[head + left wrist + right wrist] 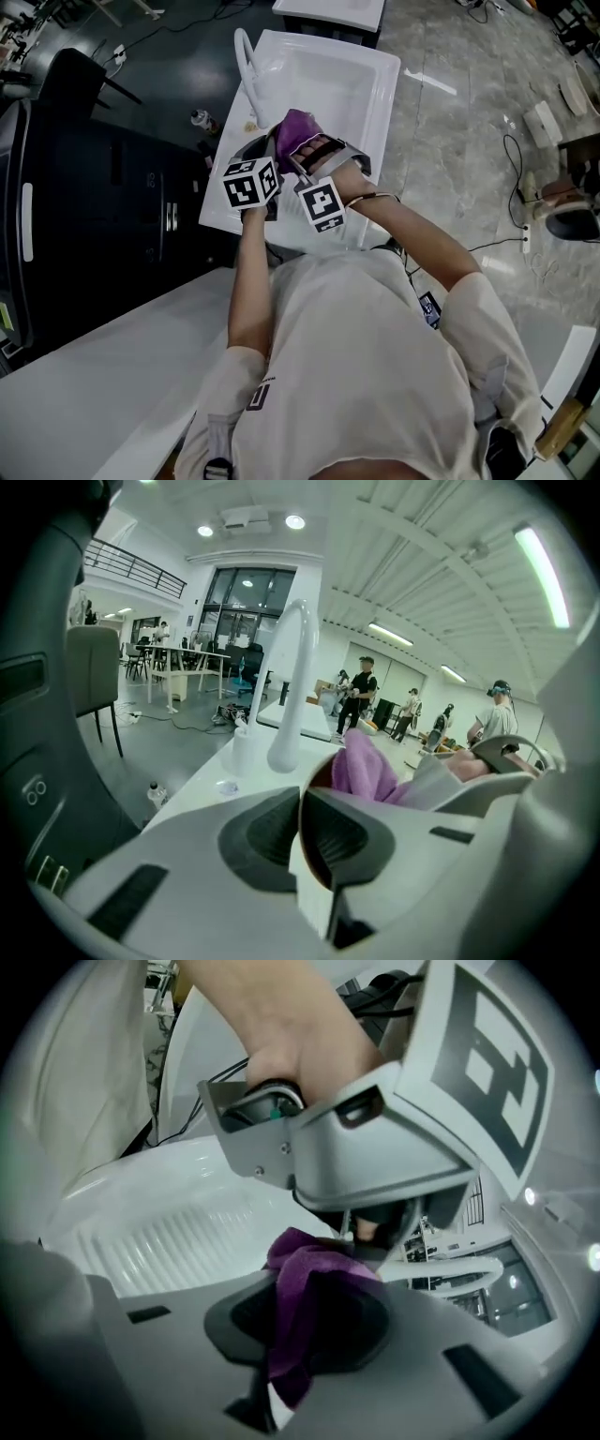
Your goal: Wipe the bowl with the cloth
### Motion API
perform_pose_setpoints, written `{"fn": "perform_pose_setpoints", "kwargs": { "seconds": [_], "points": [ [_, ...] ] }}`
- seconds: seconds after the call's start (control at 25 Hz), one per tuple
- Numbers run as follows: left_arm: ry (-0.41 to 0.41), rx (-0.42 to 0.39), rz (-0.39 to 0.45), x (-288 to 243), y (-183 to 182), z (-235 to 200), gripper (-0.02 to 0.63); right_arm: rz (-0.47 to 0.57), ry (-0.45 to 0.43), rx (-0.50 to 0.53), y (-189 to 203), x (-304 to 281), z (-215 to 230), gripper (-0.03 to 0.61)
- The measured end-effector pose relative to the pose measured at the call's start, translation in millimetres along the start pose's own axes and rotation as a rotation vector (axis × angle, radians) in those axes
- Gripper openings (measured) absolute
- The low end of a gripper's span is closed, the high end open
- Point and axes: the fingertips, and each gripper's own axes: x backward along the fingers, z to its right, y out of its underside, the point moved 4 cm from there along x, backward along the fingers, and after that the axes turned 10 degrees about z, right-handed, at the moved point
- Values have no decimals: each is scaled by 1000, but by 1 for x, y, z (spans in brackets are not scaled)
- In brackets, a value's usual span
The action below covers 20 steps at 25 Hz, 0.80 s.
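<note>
Over the white rectangular sink (367,82), the left gripper (300,803) has its jaws clamped on the thin rim of a tilted bowl (319,771), brown inside and pale outside; the bowl is held up in front of the curved white faucet (291,682). The right gripper (305,1290) has its jaws closed on a crumpled purple cloth (292,1335); the cloth's free bunch lies inside the bowl, and the sink's ribbed white drainboard (159,1241) is beneath.
</note>
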Motion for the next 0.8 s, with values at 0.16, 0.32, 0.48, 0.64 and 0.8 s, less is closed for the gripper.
{"fn": "perform_pose_setpoints", "kwargs": {
  "seconds": [0.16,0.32,0.48,0.64,0.8],
  "points": [
    [30,60,-2,5,4,-2,21,19,-2,37,-1,-6,8,49],
    [50,39,-14,10,11,7,15,-12,29,75,18,-11,21,49],
    [37,33,-13,7,17,14,15,-43,53,121,29,-9,28,49],
    [9,31,-17,5,24,8,15,-43,118,52,36,6,39,49],
    [-4,-11,-31,9,29,-4,15,-94,167,-9,61,22,53,49]
  ]
}}
